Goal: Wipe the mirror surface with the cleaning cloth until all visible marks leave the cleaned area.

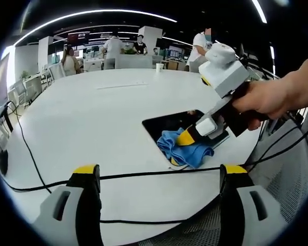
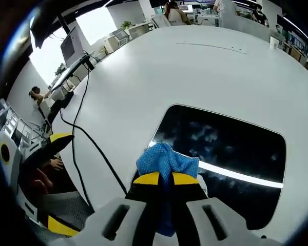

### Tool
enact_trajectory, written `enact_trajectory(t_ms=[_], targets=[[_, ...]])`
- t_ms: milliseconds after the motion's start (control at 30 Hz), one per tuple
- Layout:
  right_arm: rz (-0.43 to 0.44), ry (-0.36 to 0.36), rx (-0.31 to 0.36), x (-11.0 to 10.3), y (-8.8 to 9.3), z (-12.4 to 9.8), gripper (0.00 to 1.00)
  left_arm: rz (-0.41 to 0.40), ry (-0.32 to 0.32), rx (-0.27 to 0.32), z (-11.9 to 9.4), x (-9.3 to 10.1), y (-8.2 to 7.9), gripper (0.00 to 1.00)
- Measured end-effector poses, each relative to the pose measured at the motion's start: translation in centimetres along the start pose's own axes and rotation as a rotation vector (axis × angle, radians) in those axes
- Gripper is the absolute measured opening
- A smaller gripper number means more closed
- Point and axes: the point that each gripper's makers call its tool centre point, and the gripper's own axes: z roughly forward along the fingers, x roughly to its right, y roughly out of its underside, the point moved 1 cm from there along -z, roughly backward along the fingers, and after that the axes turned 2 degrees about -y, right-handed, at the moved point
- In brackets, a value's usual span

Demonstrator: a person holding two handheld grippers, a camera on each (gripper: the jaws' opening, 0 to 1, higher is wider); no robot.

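Observation:
A dark rectangular mirror (image 2: 231, 148) lies flat on the white table (image 2: 195, 72); it reflects ceiling lights and looks mottled with faint marks. My right gripper (image 2: 166, 179) is shut on a blue cleaning cloth (image 2: 164, 160), pressed at the mirror's near left corner. In the left gripper view the same mirror (image 1: 167, 125) sits right of centre, with the blue cloth (image 1: 187, 149) bunched on it under the right gripper (image 1: 186, 137), held by a person's hand (image 1: 277, 97). My left gripper (image 1: 161, 171) hangs open above the table's near edge, holding nothing.
Black cables (image 1: 31, 154) trail across the table's left side and between my left jaws. A paper cup (image 1: 159, 66) stands far back. Several people and desks are beyond the table. The left gripper (image 2: 46, 154) shows at the table's edge in the right gripper view.

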Motion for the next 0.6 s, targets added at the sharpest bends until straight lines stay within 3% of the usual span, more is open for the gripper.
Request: enact_trajectory(t_ms=[167, 600], targets=[[0.049, -0.033, -0.015, 0.26, -0.09, 0.04, 0.01, 0.007, 0.004, -0.001, 0.10, 0.05, 0.06, 0.97], [0.033, -0.074, -0.024, 0.29, -0.26, 0.47, 0.01, -0.007, 0.012, 0.046, 0.21, 0.00, -0.59, 0.99]])
